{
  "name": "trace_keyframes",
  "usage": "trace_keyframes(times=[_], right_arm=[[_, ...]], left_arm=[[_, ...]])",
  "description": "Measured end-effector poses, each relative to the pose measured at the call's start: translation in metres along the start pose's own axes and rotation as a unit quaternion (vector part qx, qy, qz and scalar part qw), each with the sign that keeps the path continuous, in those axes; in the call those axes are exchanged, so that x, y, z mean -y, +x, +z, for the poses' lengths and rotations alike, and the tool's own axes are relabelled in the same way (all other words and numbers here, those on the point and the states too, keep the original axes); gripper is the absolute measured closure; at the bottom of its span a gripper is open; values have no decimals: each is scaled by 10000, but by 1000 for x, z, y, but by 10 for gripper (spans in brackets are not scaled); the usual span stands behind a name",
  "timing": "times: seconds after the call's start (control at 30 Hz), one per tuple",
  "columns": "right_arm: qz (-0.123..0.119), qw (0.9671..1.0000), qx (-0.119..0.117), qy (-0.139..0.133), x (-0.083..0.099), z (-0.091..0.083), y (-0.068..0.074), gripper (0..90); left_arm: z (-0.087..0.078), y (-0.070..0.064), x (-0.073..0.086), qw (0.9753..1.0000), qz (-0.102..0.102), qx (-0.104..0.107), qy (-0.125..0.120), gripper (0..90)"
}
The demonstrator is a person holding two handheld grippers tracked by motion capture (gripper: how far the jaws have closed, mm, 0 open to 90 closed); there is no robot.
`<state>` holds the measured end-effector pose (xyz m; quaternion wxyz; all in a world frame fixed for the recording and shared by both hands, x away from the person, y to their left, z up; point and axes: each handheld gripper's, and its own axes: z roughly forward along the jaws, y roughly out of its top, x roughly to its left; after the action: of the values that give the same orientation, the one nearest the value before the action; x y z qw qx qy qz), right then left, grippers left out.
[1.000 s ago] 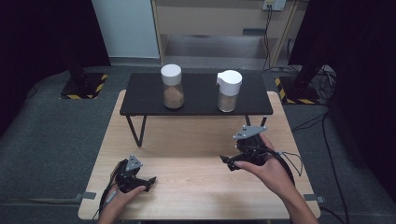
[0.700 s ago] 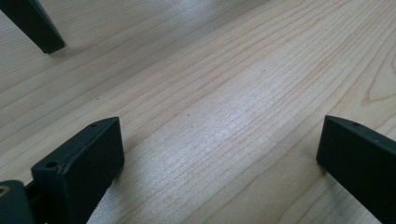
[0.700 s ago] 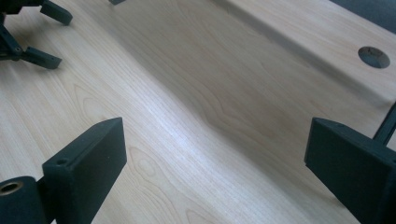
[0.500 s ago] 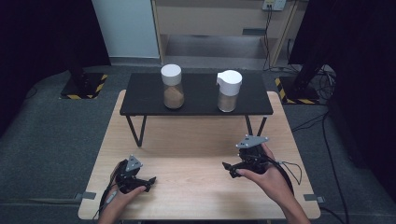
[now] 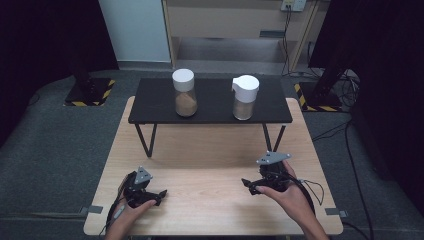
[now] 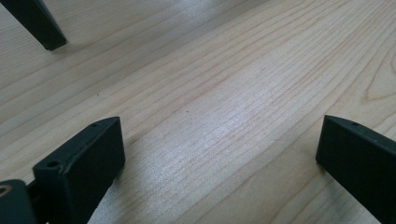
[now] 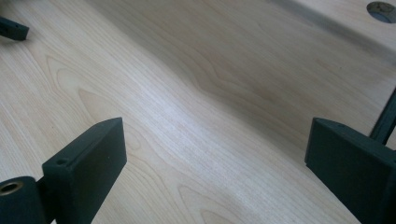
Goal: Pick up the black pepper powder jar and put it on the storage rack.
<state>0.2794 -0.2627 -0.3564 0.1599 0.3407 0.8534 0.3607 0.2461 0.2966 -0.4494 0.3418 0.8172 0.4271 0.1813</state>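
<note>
left hand-held gripper (image 5: pixel 161 193) jaws spread, person's forearms cut off at frame bottom

Two jars (image 5: pixel 183 93) (image 5: pixel 245 97) side by side on shelf (image 5: pixel 210 112) behind bare table (image 5: pixel 210 165).

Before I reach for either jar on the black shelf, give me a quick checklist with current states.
1. Left gripper open and holding nothing: ok.
2. Right gripper open and holding nothing: ok.
3. Wooden table bare between the grippers and the black shelf: ok.
4. Left jar upright, flat white lid on: ok.
5. Right jar upright, white spouted lid on: ok.
6. Lids tightly fastened: cannot tell.
</note>
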Motion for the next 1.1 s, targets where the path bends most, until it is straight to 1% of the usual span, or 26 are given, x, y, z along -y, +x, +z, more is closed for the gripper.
trace_keyframes(times=[0.1,0.2,0.3,0.4,0.47,0.5,0.53,0.57,0.6,0.77,0.87,1.1], right_arm=[[14,10000,-24,-2,4,3,-1,63],[69,10000,-46,8,11,9,-2,62],[58,10000,-22,45,13,12,-1,62],[20,9999,73,113,18,16,2,64],[8,9999,73,114,19,17,1,64],[56,9999,61,91,23,19,0,63],[56,9999,61,91,23,19,0,63],[87,9999,48,70,27,21,-1,63],[87,9999,48,70,27,21,-1,63],[162,9999,16,45,38,25,-3,61],[239,9997,9,33,44,28,-4,58],[309,9995,-18,3,55,33,-7,56]], left_arm=[[0,0,0,10000,0,0,0,0],[0,0,0,10000,-1,-1,0,0],[0,0,0,10000,0,-1,1,0],[0,0,0,10000,-1,-2,1,0],[0,0,0,10000,-2,-1,0,0],[0,0,0,10000,-1,-1,0,0],[0,0,0,10000,-2,-1,0,0],[0,0,0,10000,1,-2,1,0],[0,0,0,10000,-1,-2,0,0],[0,0,0,10000,-2,-3,1,0],[0,0,0,10000,-3,-3,1,0],[0,0,0,10000,-1,-2,4,0]])
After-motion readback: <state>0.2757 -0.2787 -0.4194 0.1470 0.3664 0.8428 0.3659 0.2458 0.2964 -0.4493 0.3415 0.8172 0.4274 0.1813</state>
